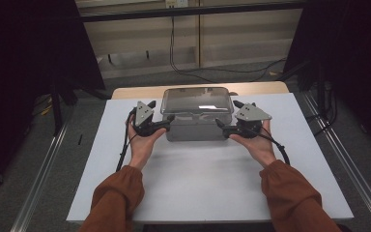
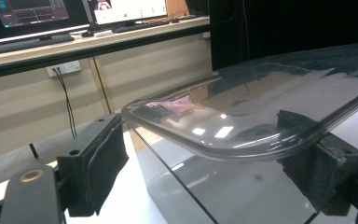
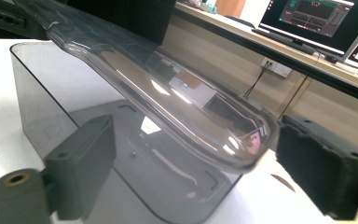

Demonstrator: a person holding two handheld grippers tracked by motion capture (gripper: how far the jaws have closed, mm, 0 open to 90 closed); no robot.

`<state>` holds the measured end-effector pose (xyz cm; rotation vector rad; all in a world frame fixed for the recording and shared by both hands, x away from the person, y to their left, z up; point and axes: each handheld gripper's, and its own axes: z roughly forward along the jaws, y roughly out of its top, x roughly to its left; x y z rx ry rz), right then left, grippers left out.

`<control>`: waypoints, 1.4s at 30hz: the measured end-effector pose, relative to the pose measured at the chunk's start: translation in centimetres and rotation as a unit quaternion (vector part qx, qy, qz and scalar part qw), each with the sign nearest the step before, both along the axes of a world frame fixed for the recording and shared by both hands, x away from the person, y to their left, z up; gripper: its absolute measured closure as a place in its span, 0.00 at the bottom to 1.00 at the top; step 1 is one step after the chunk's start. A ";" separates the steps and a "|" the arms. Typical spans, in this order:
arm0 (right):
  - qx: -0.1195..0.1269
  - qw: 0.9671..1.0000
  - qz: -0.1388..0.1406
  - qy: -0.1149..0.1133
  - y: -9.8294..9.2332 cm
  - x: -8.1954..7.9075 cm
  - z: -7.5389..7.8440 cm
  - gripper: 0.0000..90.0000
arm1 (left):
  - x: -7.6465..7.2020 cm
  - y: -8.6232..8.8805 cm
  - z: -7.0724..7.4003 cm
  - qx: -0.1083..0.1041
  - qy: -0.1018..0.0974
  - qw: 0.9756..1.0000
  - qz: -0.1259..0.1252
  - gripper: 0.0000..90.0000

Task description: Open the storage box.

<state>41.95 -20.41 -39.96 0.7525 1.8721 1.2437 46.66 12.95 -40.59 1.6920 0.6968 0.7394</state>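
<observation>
No text, label, brand, number or sign is showing legibly. The monitors point(image 2: 32, 11) on the desk behind the table are displaying coloured interface panels, but their characters are too small and blurred to read. The clear plastic box point(image 1: 197, 116) and its lid point(image 2: 261, 107) are carrying no readable marking.

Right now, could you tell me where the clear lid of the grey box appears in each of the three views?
High view: the clear lid sits on the grey box at table centre, between the two grippers.
Left gripper view: its rounded corner runs from centre to the right edge, above the right jaw.
Right gripper view: it slants from top left to a corner at centre right.
Shared landmark: the white table.
</observation>
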 end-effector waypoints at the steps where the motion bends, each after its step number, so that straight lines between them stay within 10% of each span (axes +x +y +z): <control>1: -0.001 1.000 0.001 -0.003 0.1 0.1 0.0 0.13 | 0.0 0.0 0.0 0.000 0.000 1.000 0.000 0.19; 42: 0.065 0.998 0.012 -0.018 -0.9 1.7 1.5 0.37 | 1.7 0.1 1.7 -0.010 -0.022 1.000 -0.015 0.35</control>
